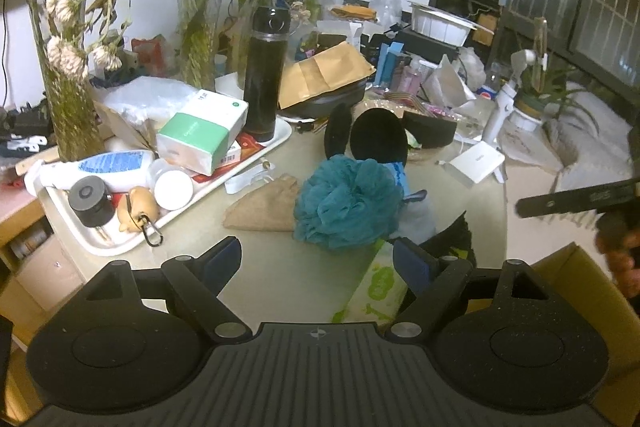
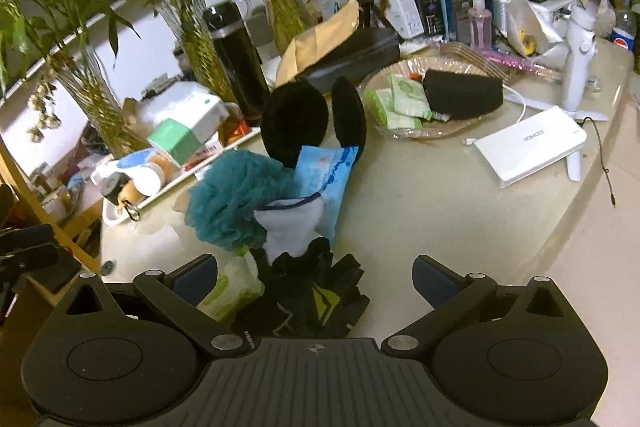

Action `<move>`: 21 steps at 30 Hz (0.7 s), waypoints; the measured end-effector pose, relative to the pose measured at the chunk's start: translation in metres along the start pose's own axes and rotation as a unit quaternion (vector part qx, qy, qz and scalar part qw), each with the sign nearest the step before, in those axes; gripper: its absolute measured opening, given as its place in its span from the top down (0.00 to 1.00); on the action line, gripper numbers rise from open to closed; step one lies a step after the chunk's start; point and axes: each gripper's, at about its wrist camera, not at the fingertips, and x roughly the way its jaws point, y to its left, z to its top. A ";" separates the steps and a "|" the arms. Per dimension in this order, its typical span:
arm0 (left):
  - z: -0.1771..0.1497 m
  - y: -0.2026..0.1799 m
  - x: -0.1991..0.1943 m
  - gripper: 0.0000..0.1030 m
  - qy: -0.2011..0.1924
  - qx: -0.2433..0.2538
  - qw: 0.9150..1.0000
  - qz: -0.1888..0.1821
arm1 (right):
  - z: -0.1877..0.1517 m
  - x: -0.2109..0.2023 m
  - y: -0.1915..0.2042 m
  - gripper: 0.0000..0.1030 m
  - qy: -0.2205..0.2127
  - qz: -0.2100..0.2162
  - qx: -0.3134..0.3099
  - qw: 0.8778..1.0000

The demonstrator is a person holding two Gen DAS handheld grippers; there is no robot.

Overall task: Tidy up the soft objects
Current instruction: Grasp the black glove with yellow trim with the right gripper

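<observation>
My left gripper [image 1: 318,259] and right gripper [image 2: 314,277] both stand spread, pinching nothing. The soft pile sits mid-table: a teal loofah [image 1: 346,203], black earmuffs [image 1: 378,137], a blue pouch [image 2: 326,179] and a green-printed wipes pack [image 1: 378,287] at the near edge. The white box [image 2: 530,145] carries grey lettering too small to read; a Pepsi bottle [image 2: 624,31] stands at the far right edge. Only my right view shows the black gloves [image 2: 316,295]; only my left shows the tan cloth [image 1: 264,205].
</observation>
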 end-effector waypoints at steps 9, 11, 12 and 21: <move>-0.001 0.000 0.004 0.19 0.009 -0.011 1.000 0.008 | 0.008 0.031 -0.006 0.00 0.028 0.008 -0.023 0.999; -0.002 0.000 0.006 0.19 0.013 -0.013 1.000 0.005 | 0.009 0.040 -0.006 0.00 0.041 0.000 -0.040 0.998; -0.002 -0.001 0.006 0.19 0.013 -0.012 1.000 0.004 | 0.009 0.045 -0.007 0.00 0.047 0.004 -0.046 0.998; -0.002 -0.003 0.007 0.19 0.015 -0.002 1.000 0.010 | 0.005 0.076 -0.006 0.00 0.090 0.037 -0.099 0.990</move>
